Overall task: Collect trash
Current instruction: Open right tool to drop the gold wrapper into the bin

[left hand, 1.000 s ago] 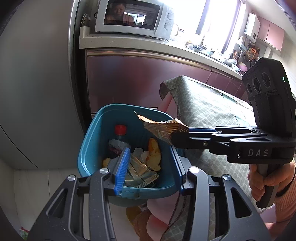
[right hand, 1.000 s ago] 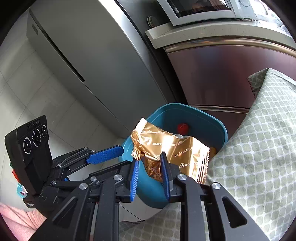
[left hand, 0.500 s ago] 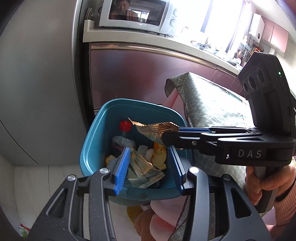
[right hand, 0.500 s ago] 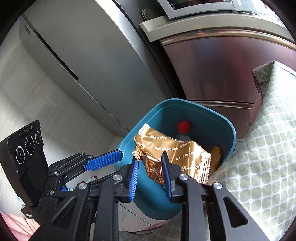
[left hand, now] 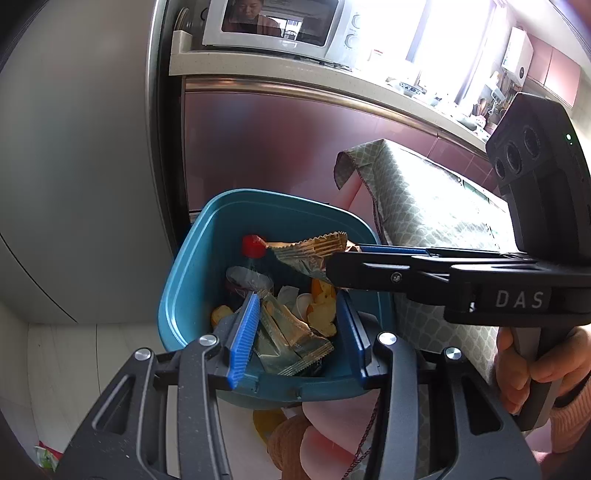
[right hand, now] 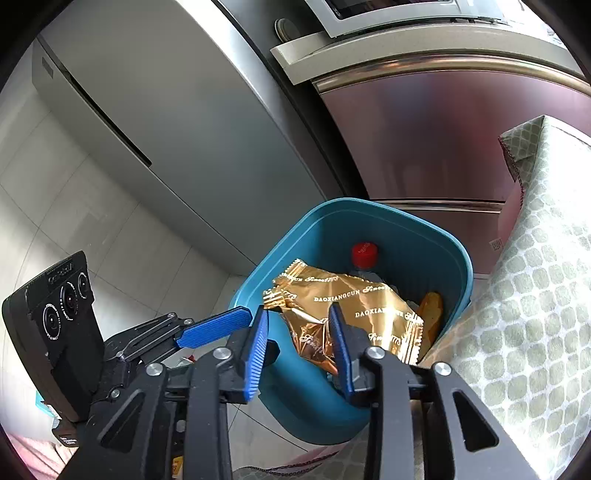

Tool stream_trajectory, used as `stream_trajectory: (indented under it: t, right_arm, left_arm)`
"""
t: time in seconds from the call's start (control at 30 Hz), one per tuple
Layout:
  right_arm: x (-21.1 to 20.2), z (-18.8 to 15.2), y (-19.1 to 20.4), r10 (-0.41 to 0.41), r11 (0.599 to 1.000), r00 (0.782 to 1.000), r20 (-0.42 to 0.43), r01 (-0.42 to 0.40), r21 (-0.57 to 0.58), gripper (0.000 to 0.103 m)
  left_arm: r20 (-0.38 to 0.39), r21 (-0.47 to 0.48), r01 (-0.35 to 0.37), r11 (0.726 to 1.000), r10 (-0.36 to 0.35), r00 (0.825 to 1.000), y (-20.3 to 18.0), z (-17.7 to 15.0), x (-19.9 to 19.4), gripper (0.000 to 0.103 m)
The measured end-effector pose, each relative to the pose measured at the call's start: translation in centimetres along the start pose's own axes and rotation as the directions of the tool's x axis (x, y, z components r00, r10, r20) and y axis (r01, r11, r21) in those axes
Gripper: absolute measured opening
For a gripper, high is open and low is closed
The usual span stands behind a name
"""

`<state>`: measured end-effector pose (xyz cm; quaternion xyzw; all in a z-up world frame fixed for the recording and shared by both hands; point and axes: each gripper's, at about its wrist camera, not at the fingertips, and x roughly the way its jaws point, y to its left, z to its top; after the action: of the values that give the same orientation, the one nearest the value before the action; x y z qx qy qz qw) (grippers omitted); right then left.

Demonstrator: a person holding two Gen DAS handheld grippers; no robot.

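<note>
A gold snack wrapper hangs over the inside of the blue bin, between the jaws of my right gripper. The jaws are opening: the wrapper leans on the right pad and a gap shows at the left pad. In the left wrist view the wrapper sticks out past the right gripper's tip above the bin. My left gripper is shut on the bin's near rim. The bin holds a red-capped bottle, wrappers and peels.
A table with a grey-green patterned cloth stands right beside the bin. A steel fridge and maroon cabinets with a microwave rise behind. A person's hand holds the right gripper's handle. Pale floor tiles lie below.
The right gripper carried the gold wrapper leftward and down over the bin's inside, and its jaws have spread apart. The left gripper kept its hold on the bin.
</note>
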<state>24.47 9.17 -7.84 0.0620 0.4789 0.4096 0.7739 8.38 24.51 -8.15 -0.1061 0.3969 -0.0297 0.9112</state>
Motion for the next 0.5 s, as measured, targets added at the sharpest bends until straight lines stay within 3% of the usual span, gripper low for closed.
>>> stream_trajectory:
  t: [0.07,0.27,0.5]
  right_arm:
    - [-0.2,0.1,0.0,0.006,1.0,1.0,0.013,-0.006,0.007,0.04]
    - [-0.6,0.0,-0.1,0.005,1.0,1.0,0.019,-0.005,0.017,0.04]
    - [-1.7,-0.6,-0.3,-0.007,1.0,0.999,0.04,0.006,0.017,0.044]
  left_arm:
    - [0.001,-0.003,0.002,1.0,-0.002,1.0,0.1,0.0,-0.1,0.042]
    - [-0.006,-0.006,-0.005,1.0,0.005,1.0,0.2,-0.2,0.0,0.042]
    - [0.015,-0.002,-0.019,1.0,0.019,1.0,-0.3,-0.4,-0.5,0.054]
